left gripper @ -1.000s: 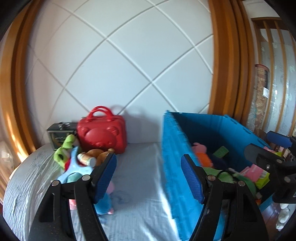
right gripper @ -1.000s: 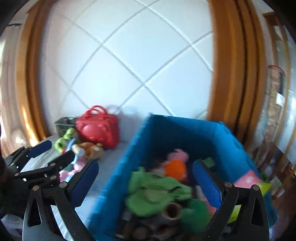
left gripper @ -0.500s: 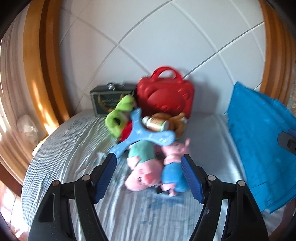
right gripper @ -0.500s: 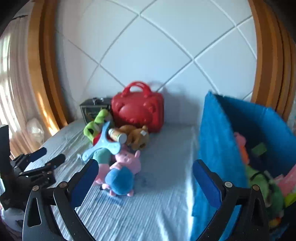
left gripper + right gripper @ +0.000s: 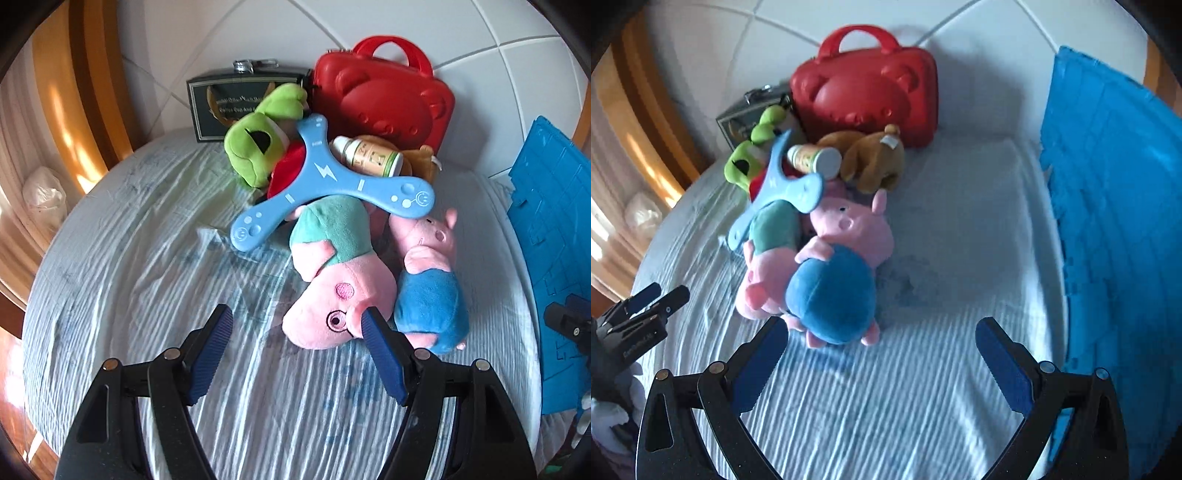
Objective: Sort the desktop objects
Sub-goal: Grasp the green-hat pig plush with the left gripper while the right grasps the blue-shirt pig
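Swung away from blue bin (image 5: 1108, 221), dipped toward toy heap since earlier frames. Heaped against red case (image 5: 384, 96) at wall, likely dumped for sorting: boomerang (image 5: 325, 177) and bottle (image 5: 369, 157) atop plush. Left gripper (image 5: 297, 350) wide open, empty, one pad by snout of green-shirt pig (image 5: 340, 280), contact unclear. Right gripper (image 5: 882, 362) wide open, empty, just short of blue-shirt pig (image 5: 834, 291).
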The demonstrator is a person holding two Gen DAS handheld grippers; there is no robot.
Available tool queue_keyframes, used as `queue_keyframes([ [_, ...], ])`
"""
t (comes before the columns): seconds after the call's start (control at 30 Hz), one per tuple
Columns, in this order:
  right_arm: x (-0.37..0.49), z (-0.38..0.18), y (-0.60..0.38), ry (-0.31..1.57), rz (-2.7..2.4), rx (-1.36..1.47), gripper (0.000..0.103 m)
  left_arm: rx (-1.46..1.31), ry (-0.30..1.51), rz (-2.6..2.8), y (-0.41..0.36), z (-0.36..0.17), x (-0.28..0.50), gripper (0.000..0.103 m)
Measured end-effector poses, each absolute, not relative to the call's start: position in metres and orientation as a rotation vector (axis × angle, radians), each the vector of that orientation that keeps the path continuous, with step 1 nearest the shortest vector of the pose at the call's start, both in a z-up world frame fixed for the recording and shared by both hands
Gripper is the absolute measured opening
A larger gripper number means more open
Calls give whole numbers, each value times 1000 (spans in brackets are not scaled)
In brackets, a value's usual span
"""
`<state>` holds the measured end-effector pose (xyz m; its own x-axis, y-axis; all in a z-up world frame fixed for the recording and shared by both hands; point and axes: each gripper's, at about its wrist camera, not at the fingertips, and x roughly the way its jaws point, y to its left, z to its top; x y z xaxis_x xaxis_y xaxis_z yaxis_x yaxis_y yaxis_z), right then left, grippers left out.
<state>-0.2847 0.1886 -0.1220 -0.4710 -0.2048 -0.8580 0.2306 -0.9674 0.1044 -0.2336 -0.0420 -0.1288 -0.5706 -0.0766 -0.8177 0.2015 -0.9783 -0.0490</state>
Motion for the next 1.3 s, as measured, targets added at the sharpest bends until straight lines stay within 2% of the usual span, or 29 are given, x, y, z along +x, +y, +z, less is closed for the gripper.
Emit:
queue_keyframes([
  [0.27,-333,-167,179,21,-2400,1603,103,1492,146,-2601,-36,-167,-298,72],
  [0.53,-360,-175,165,-3,-2382,1615,103,1652,157,-2592,-16,-202,-361,72],
  [0.57,-362,-176,163,-3,-2379,1620,103,1684,180,-2584,-14,-210,-367,73],
  [0.6,-364,-177,161,-1,-2375,1626,103,1691,171,-2569,-13,-215,-371,80],
  [0.63,-366,-180,158,8,-2365,1635,103,1686,159,-2569,-13,-219,-374,83],
  [0.7,-368,-183,153,19,-2357,1640,103,1688,183,-2586,-18,-222,-373,84],
  [0.9,-367,-189,147,-3,-2320,1661,103,1674,187,-2638,-28,-217,-349,72],
  [1.13,-362,-201,134,-8,-2250,1690,103,1661,118,-2620,-46,-212,-307,72],
  [1.3,-371,-219,118,-41,-2181,1724,103,1635,30,-2624,-46,-210,-308,72],
])
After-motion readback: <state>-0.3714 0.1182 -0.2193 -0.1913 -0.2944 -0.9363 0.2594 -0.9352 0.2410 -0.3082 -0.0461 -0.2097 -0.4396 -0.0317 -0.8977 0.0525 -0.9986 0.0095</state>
